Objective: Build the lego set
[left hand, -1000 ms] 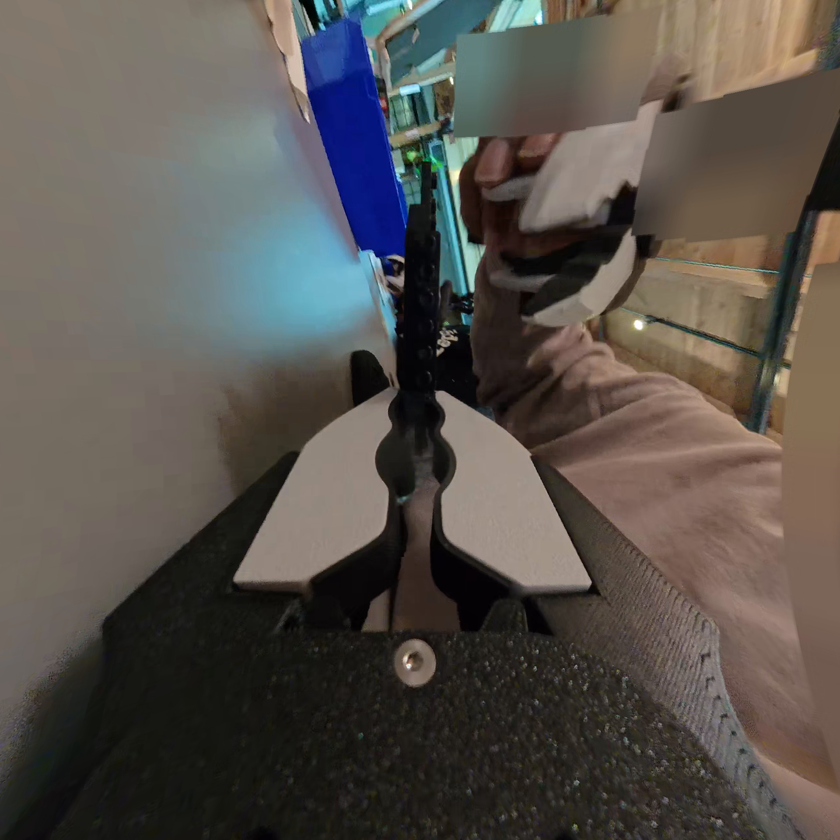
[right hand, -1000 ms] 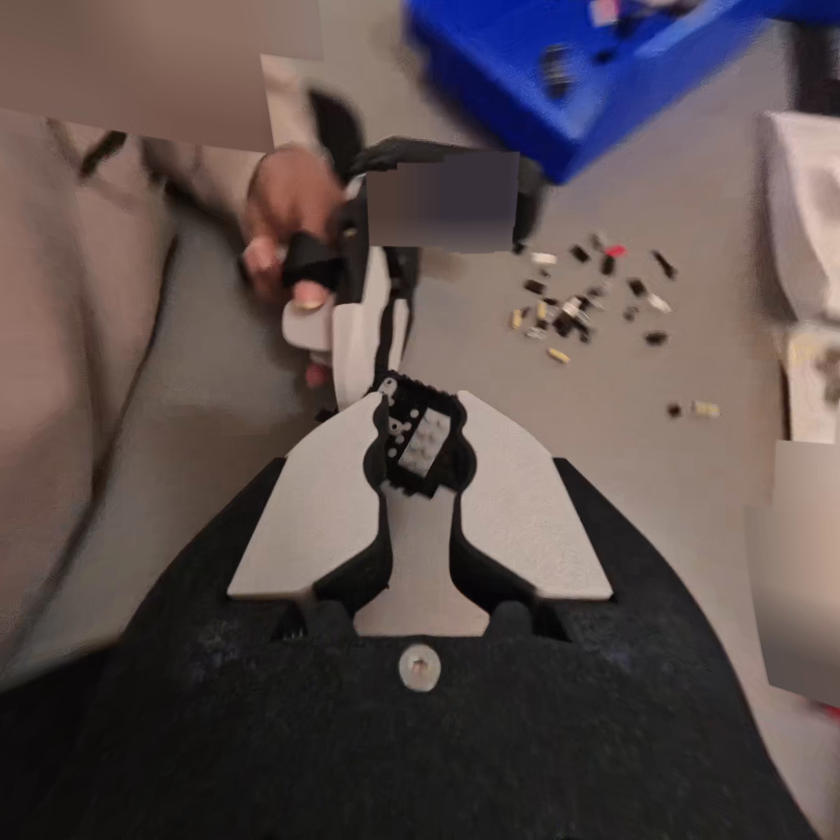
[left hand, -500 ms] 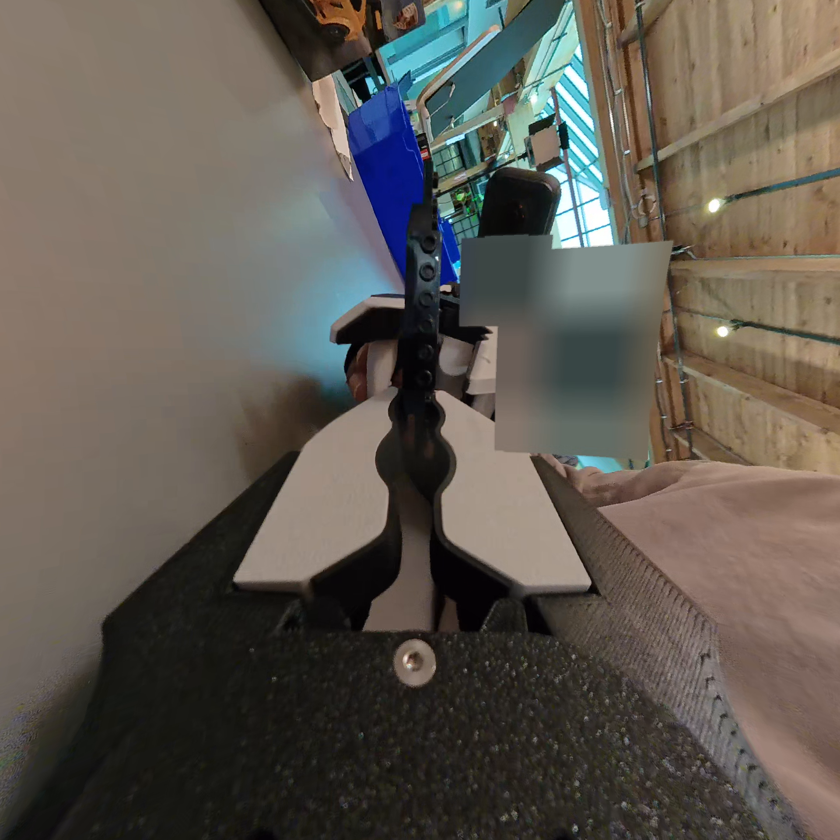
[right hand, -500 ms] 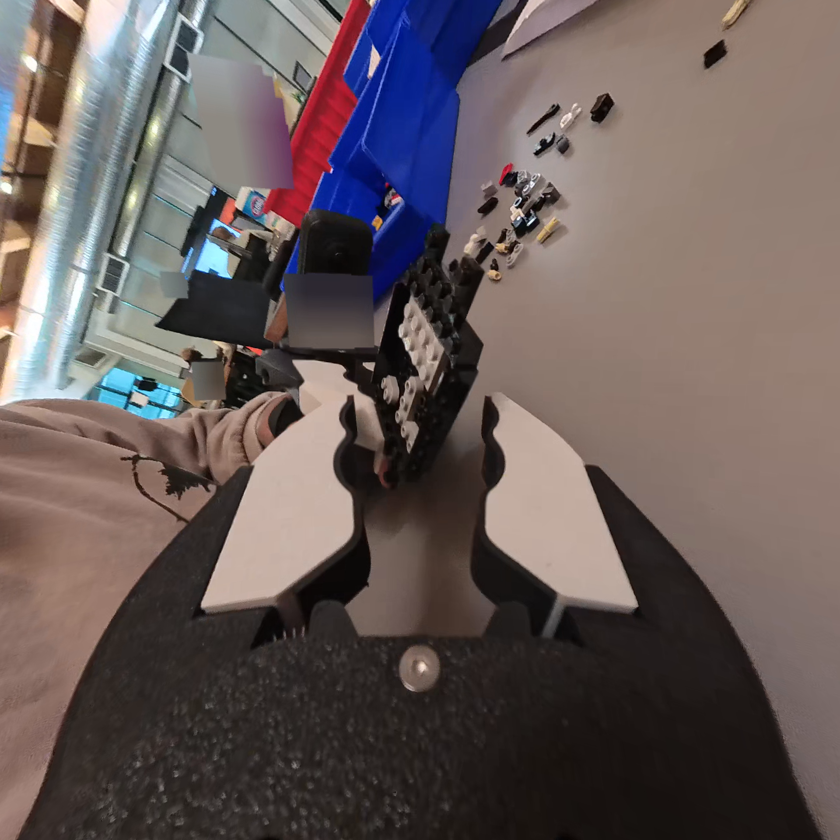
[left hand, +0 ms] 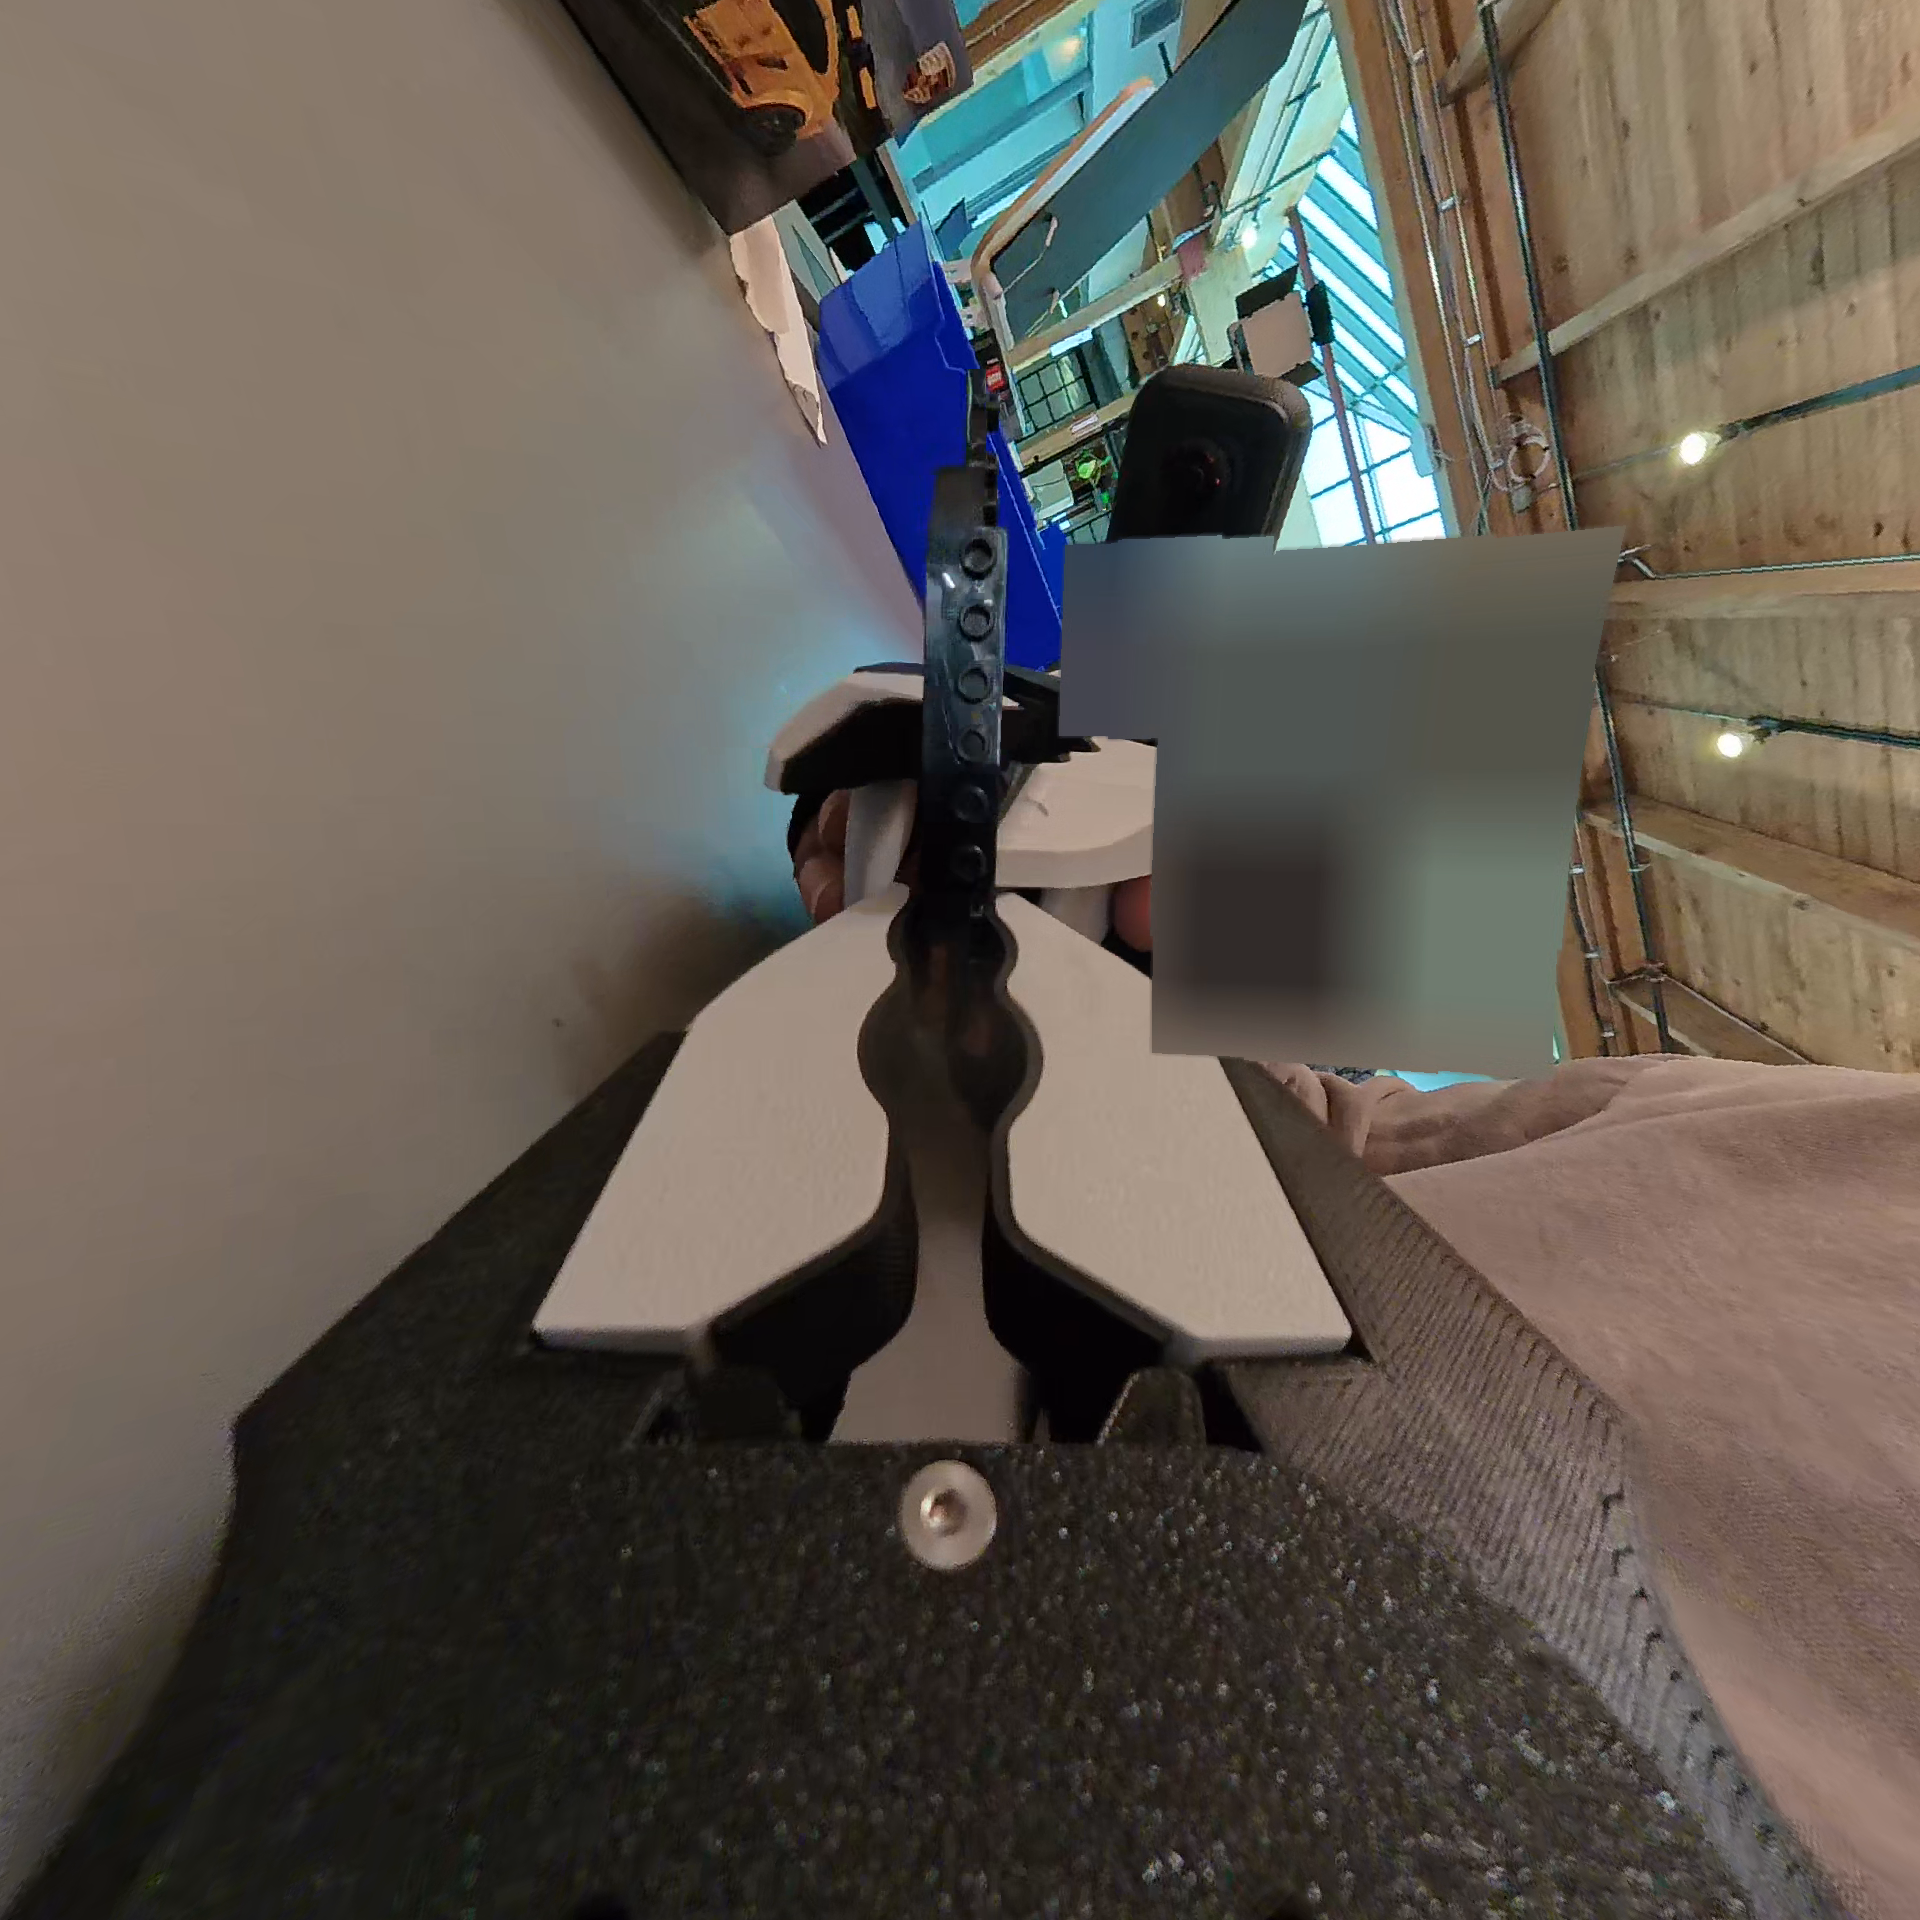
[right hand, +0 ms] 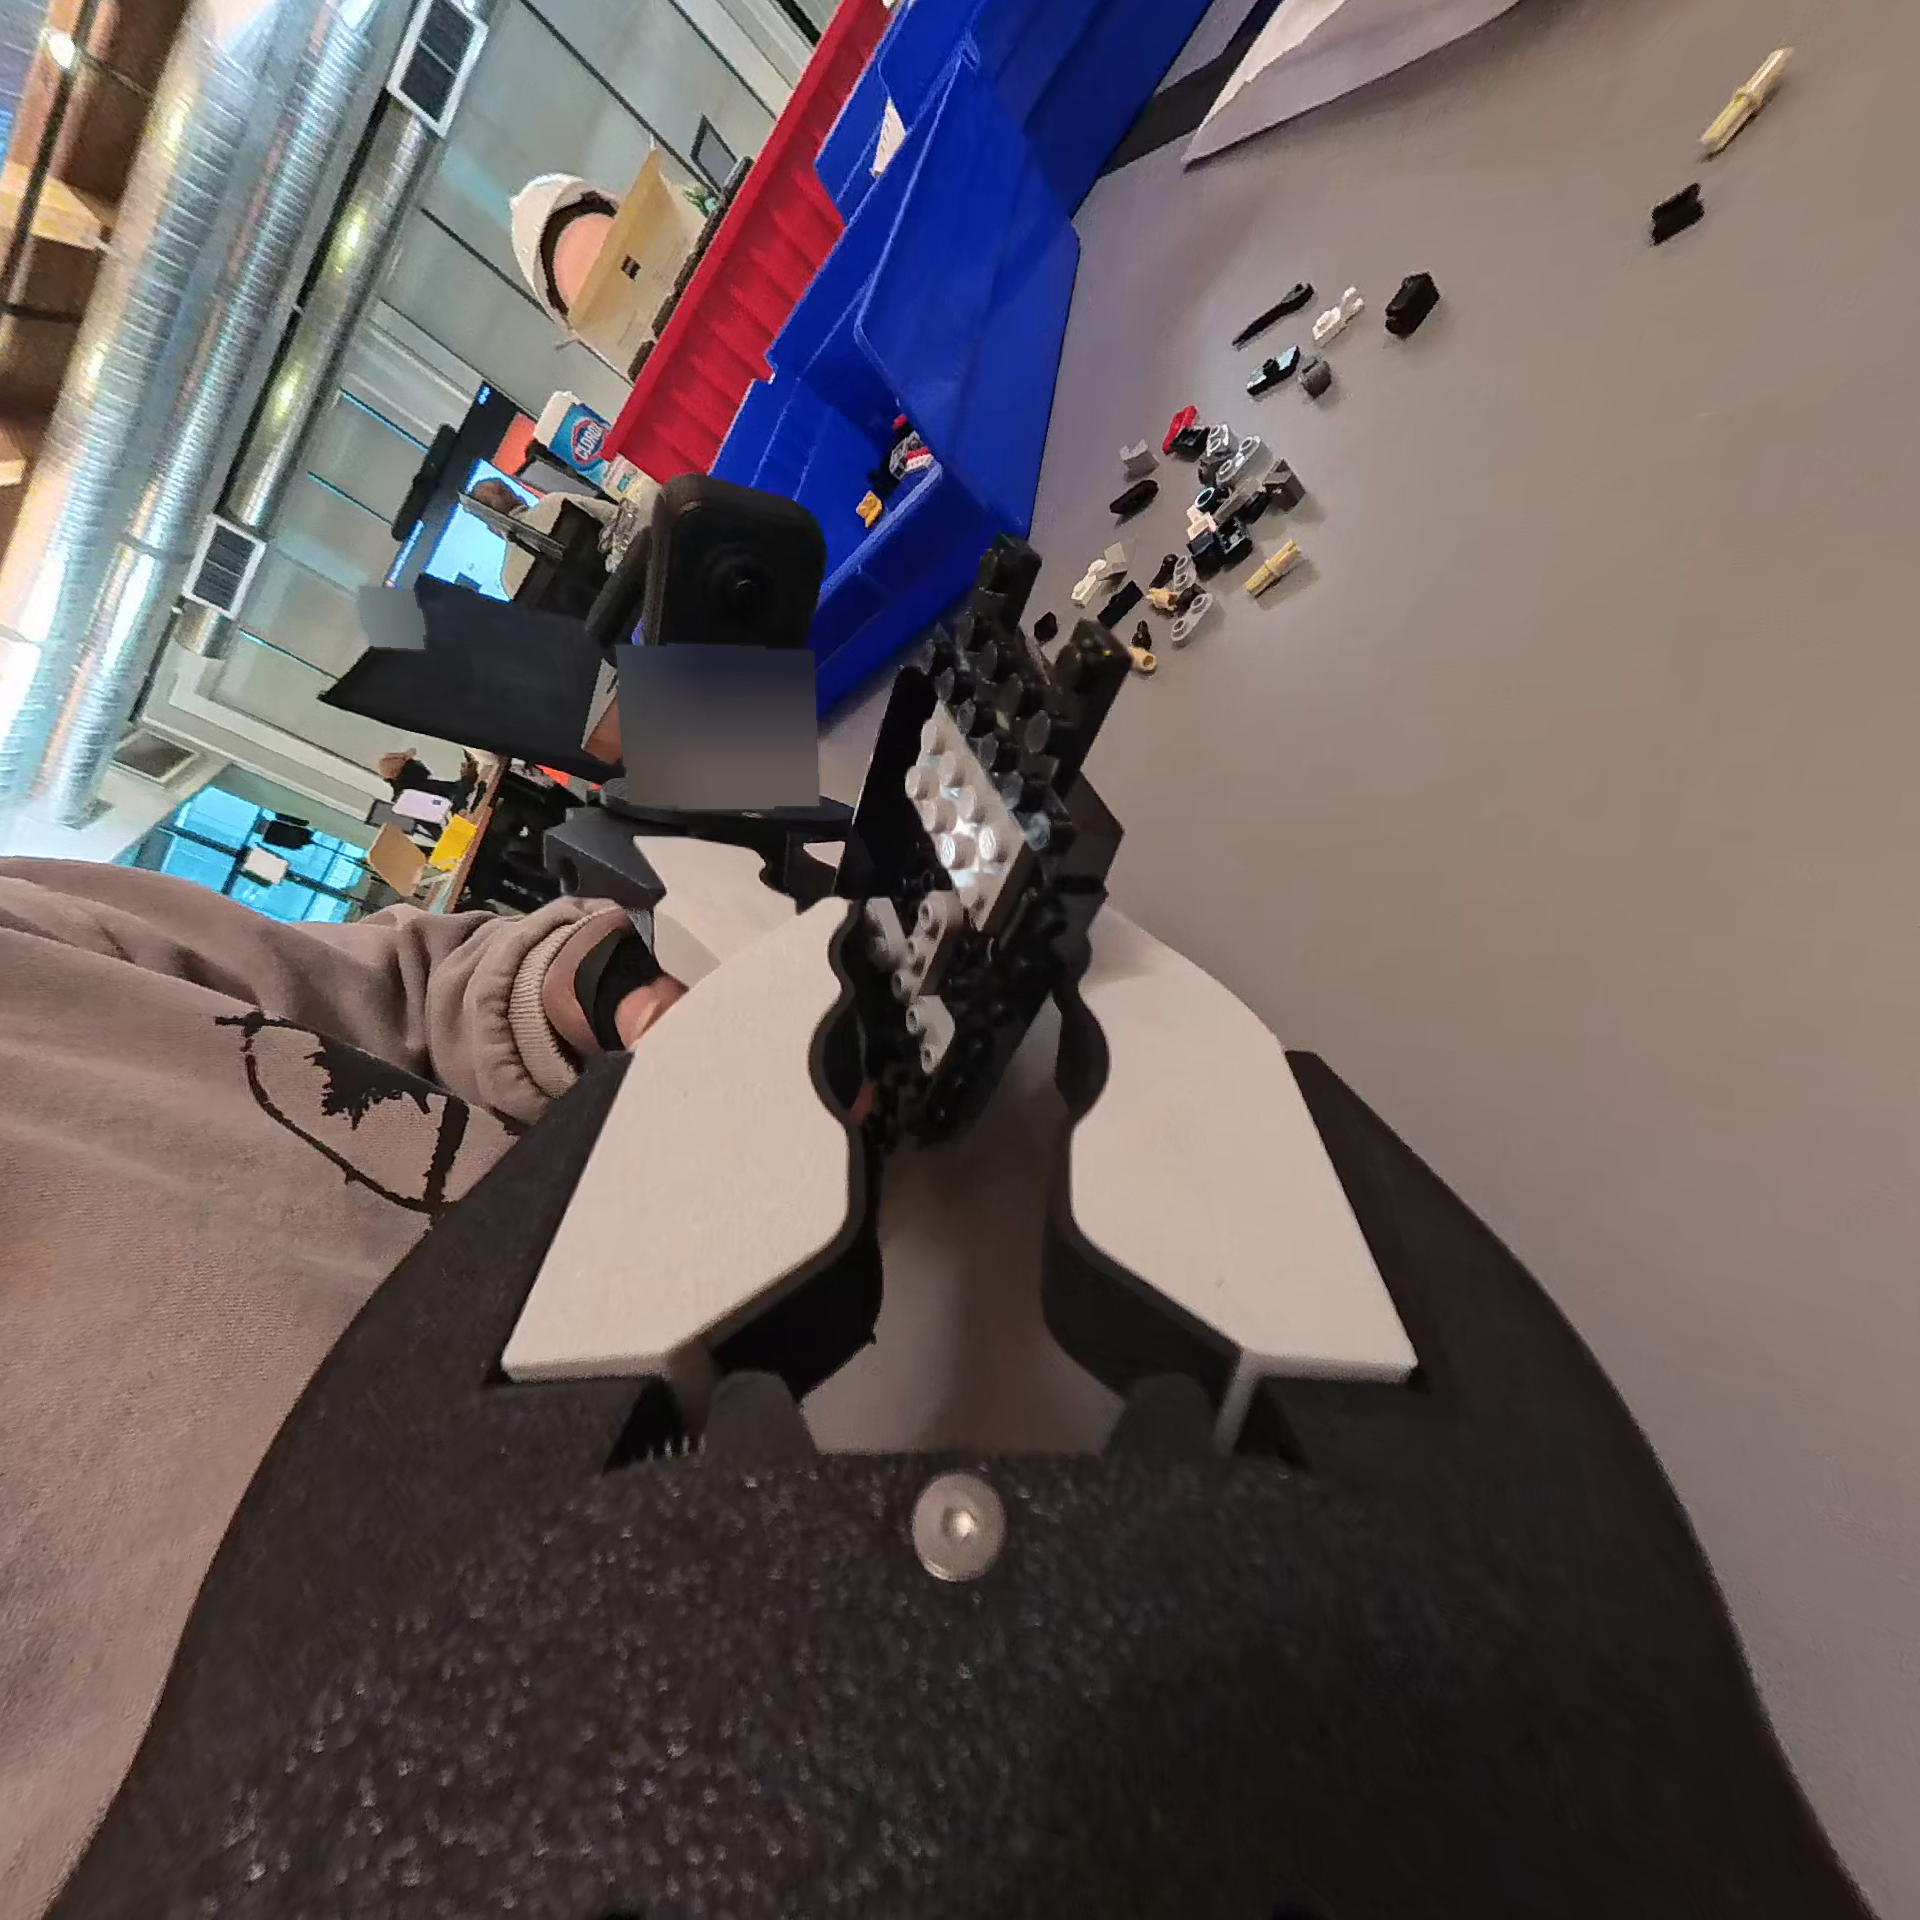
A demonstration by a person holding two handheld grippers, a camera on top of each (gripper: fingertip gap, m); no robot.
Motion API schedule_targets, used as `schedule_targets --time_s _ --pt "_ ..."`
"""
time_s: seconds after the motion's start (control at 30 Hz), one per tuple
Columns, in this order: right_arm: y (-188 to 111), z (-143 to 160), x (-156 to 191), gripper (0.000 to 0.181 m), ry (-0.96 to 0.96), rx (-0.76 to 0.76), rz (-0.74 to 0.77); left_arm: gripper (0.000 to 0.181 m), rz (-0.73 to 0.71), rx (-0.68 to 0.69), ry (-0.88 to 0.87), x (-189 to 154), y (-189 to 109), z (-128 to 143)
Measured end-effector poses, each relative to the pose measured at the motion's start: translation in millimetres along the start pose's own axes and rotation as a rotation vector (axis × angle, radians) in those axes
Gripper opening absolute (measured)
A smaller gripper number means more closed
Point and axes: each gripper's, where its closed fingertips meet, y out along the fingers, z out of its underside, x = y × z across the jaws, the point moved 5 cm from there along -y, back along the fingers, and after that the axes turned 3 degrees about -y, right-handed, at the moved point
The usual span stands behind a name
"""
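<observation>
Your left hand-held gripper (left hand: pixel 951 925) is clenched on the thin edge of the black lego assembly (left hand: pixel 966 707), which stands out past its tips, edge-on in the left wrist view, with a row of studs facing the camera. Just beyond it, the right hand-held gripper (left hand: pixel 935 790) comes in from the far side.

In the right wrist view, your right hand-held gripper (right hand: pixel 961 956) straddles the same lego assembly (right hand: pixel 987 831). The model sits between its fingers, up against the left one, but you cannot tell whether the right finger touches it, so its grip cannot be told. The build's black plate carries light grey studded pieces and tilts over the grey counter (right hand: pixel 1558 831). Your left hand (right hand: pixel 623 997), in a brown sleeve, shows just behind it.

Farther out on the counter lies a scatter of loose pieces (right hand: pixel 1216 520), black, grey, tan and one red. Beside them stand blue bins (right hand: pixel 935 343), with a red bin (right hand: pixel 748 270) behind.
</observation>
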Motion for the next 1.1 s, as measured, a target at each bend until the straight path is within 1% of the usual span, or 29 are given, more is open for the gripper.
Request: schedule_targets --time_s 0.13,0.37,0.47,0.57,0.67,0.77,1.0,1.1 --pt "-1 -2 2 0.032 -0.048 -0.003 0.001 0.009 0.009 -0.004 0.007 -2 0 0" --pt "-3 -3 9 0.025 -0.080 -0.035 -0.080 0.009 0.034 0.013 0.074 -9 1 1" --pt "-3 -3 11 0.024 -0.114 -0.039 -0.087 0.009 0.029 0.027 0.114 -10 1 1" --pt "-5 -4 15 0.022 -0.177 -0.048 -0.099 0.010 0.038 0.032 0.159 -13 1 2" --pt "-6 -4 19 0.014 -0.226 -0.062 -0.126 0.010 0.055 0.045 0.189 -15 1 2" --pt "-7 -2 23 0.010 -0.281 -0.074 -0.124 0.011 0.036 0.066 0.270 -16 1 3" --pt "-12 -3 33 0.010 -0.415 -0.071 -0.084 0.012 0.057 0.058 0.357 -22 3 5" --pt "-17 -5 42 0.009 -0.529 -0.112 -0.146 0.010 0.090 0.046 0.438 -29 4 6"
